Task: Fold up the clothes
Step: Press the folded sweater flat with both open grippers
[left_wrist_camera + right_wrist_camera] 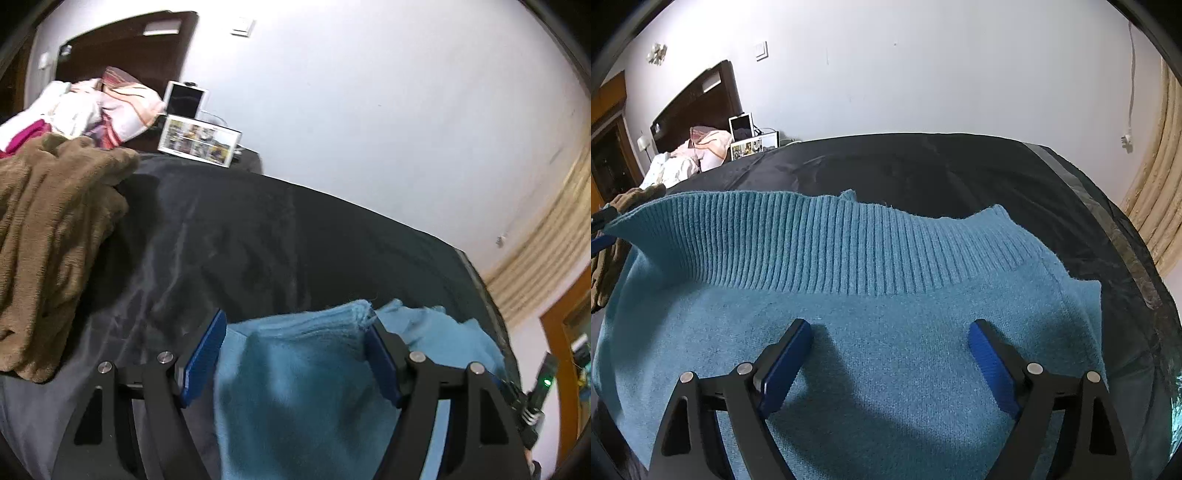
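Dark bed cover (960, 166) fills most of both views. The blue sweater (849, 314) lies spread on it, ribbed hem (831, 243) away from me, its left corner lifted off the bed. A brown fleece garment (55, 229) is heaped just beside it on my left.

My right gripper (890, 354) hangs wide over the sweater's body, gripping nothing. My left gripper (295, 350) is wide too, with a folded blue edge between the pads; whether they press it I cannot tell.

Step, I judge: mid-fold, regrasping. Next: take edge or corner on each side, then carry the fold across.

No legible text anywhere.
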Tool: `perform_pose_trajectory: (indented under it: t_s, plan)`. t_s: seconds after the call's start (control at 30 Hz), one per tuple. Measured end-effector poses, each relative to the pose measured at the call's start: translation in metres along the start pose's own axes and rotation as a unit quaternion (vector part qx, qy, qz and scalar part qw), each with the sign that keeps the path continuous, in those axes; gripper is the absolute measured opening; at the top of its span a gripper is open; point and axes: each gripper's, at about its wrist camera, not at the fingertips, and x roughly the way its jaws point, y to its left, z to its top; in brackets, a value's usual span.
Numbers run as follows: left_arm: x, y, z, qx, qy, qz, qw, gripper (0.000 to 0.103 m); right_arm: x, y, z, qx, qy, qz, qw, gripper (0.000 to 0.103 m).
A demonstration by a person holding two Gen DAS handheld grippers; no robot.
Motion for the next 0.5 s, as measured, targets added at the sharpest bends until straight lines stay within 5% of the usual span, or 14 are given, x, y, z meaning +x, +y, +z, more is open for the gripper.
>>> perform_pose_trajectory:
  t_s: [0.27, 0.5]
  plan:
    - [0.017, 0.006, 0.004, -0.013, 0.016, 0.031, 0.9993, 0.082, 0.0, 0.004, 0.0, -0.001, 0.003, 0.005, 1.0, 0.097]
    - [0.055, 0.016, 0.022, -0.071, 0.085, -0.044, 0.9929, 0.083, 0.001, 0.003, 0.001, -0.001, 0.003, 0.006, 1.0, 0.097]
